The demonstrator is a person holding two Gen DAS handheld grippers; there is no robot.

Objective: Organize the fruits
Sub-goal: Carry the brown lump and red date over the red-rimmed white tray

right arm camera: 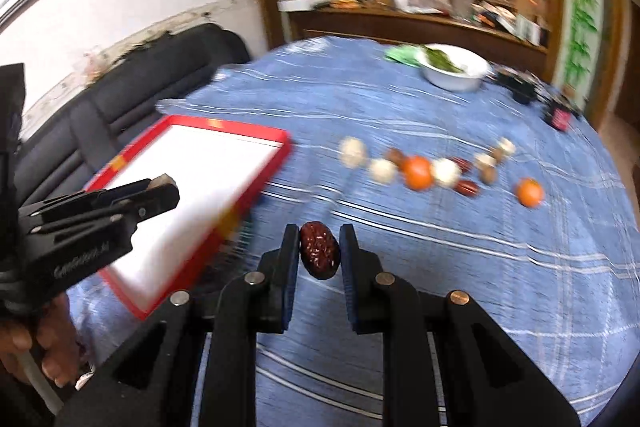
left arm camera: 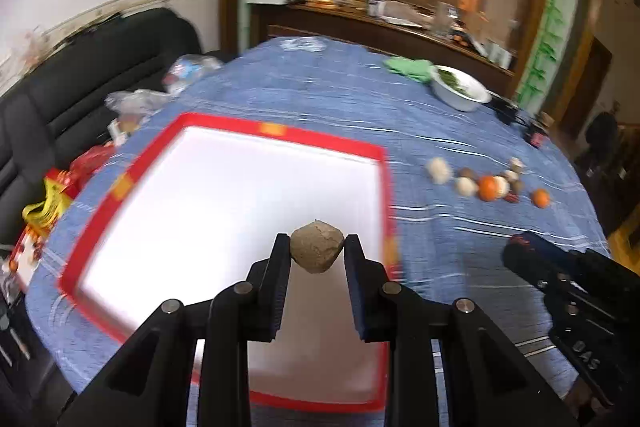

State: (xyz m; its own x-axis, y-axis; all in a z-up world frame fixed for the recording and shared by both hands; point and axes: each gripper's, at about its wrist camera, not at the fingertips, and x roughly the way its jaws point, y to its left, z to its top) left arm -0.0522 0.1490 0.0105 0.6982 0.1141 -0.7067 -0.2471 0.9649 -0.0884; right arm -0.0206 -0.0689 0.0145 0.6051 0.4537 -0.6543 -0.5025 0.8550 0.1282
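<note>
- Your left gripper (left arm camera: 317,247) pointed down at a slant over the near part of the red-rimmed tray (left arm camera: 280,133); its jaws were drawn in and pinched a rough, tan-brown round fruit (left arm camera: 317,247) between the pads, held clear above the tray's white floor.
- Your right gripper (right arm camera: 319,250) pointed down likewise, just right of the tray and over the blue striped tablecloth (right arm camera: 480,267); its jaws were nearly closed, gripping a wrinkled dark red date (right arm camera: 319,250) lifted off the cloth.
- Your left hand (right arm camera: 32,343) showed at the lower left edge of the right wrist view, wrapped around the left gripper's handle.
- The remaining fruits lay in a loose row on the cloth, right of the tray and beyond it: pale round pieces (right arm camera: 354,151), brown nuts, dark red dates (right arm camera: 466,188) and two oranges (right arm camera: 417,171), one of them set apart at the row's right end (right arm camera: 529,191).
- A white bowl of greens (left arm camera: 460,89) stood well beyond the tray, toward the table's far right edge, with a green cloth (left arm camera: 408,67) beside it.
- The tray's floor held nothing in view, and nothing lay between either gripper and it.
</note>
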